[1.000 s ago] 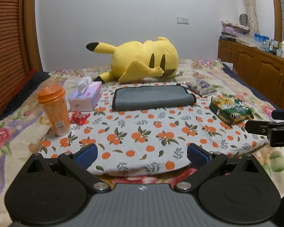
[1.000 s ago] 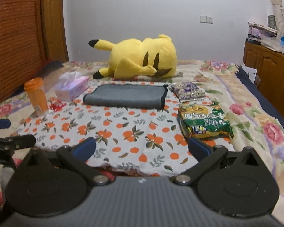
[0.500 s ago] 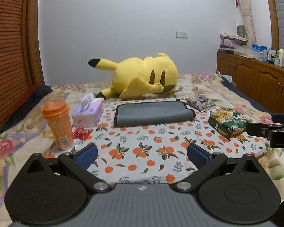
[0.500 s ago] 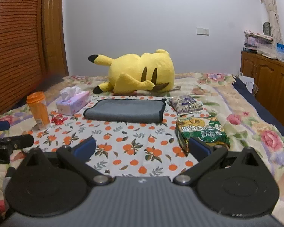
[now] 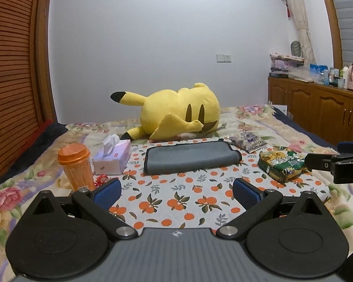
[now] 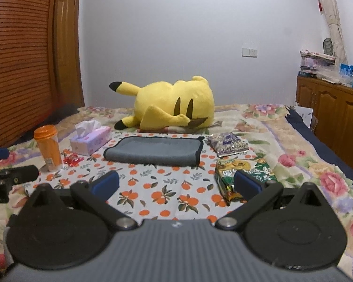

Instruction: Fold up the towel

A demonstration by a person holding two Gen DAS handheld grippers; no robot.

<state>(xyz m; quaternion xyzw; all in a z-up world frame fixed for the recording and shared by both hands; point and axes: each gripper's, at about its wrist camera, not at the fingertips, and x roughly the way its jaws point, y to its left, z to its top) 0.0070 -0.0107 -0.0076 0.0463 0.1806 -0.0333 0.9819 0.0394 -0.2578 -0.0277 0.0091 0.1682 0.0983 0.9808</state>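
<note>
1. Fingers of left gripper (image 5: 176, 189) and right gripper (image 6: 176, 183) spread wide, holding nothing.
2. Towel (image 5: 190, 157) lies folded on orange-print cloth (image 5: 176, 197), near plush toy (image 5: 176, 112), well apart from both grippers.
3. Judgement: folding appears complete; only verification or withdrawal left.

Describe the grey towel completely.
The towel is grey, soft-looking cloth with a dark edge binding. It lies flat, folded into a long rectangle, on the orange-print cloth, in front of the yellow plush, between the tissue box and the snack bags. Neither gripper touches it; both are open and short of it.
</note>
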